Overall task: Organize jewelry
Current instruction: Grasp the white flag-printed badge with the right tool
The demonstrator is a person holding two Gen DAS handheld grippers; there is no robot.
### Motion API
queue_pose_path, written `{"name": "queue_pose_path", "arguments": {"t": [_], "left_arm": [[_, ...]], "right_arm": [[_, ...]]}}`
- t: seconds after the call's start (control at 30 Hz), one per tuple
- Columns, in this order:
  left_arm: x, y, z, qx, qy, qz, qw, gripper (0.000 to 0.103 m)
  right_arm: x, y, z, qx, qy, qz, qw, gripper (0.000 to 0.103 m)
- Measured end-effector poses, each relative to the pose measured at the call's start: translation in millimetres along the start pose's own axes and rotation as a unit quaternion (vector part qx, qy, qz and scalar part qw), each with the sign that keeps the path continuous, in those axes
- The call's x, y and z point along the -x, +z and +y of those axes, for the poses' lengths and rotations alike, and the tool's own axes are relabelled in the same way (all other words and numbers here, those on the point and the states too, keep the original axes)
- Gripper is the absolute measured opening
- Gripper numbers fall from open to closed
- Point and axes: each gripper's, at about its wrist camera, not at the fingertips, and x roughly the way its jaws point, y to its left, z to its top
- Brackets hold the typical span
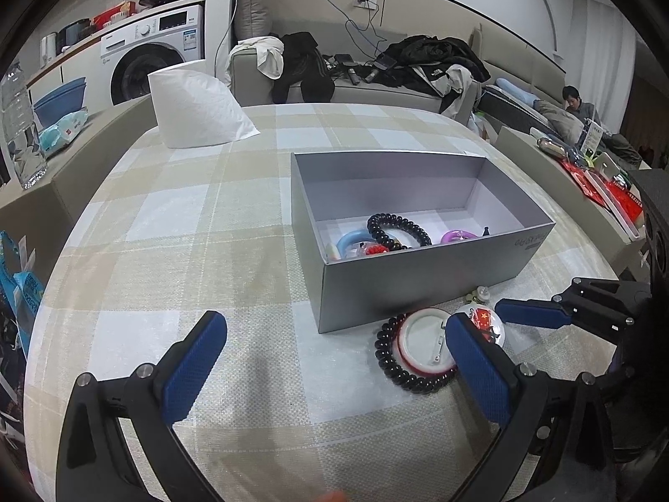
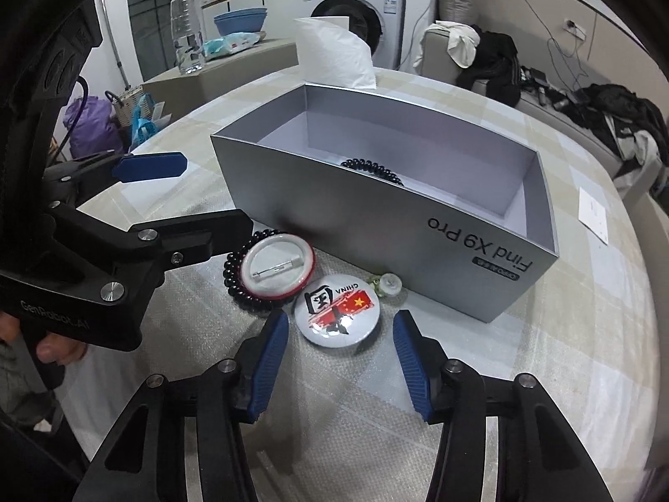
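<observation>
A grey open box stands on the checked table and holds a black bead bracelet, a blue ring, a purple ring and small red pieces. In front of it lie a white pin badge face down on a black bead bracelet, a "China" flag badge and a small clear trinket. My left gripper is open just left of the badges. My right gripper is open, its fingertips either side of the flag badge.
A white paper bag stands at the table's far side. A water bottle, blue bowls and a washing machine are behind. A sofa with clothes lies beyond. A paper slip is right of the box.
</observation>
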Motion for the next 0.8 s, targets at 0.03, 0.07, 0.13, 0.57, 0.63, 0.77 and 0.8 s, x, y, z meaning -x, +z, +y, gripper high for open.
{"name": "queue_pose_path", "arguments": {"t": [0.03,0.07,0.13,0.57,0.63,0.77,0.8], "left_arm": [[0,0,0,0.001,0.0,0.0,1.0,0.102],[0,0,1,0.001,-0.001,0.0,1.0,0.102],[0,0,0,0.002,-0.001,0.0,1.0,0.102],[3,-1,-13,-0.02,-0.044,0.003,0.9988,0.102],[7,-1,-15,-0.023,-0.061,-0.007,0.9978,0.094],[9,-1,-22,-0.041,-0.101,-0.004,0.9941,0.058],[8,-1,-25,-0.045,-0.107,-0.001,0.9933,0.056]], "right_arm": [[-1,1,1,-0.001,0.001,-0.002,1.0,0.043],[-1,1,2,0.0,0.0,-0.004,1.0,0.04],[-2,1,1,-0.001,0.002,-0.006,1.0,0.04],[47,3,-30,-0.041,0.038,-0.065,0.996,0.04],[53,3,-34,-0.048,0.035,-0.077,0.995,0.04],[59,4,-40,-0.059,0.029,-0.087,0.994,0.04],[60,5,-42,-0.061,0.026,-0.088,0.994,0.04]]}}
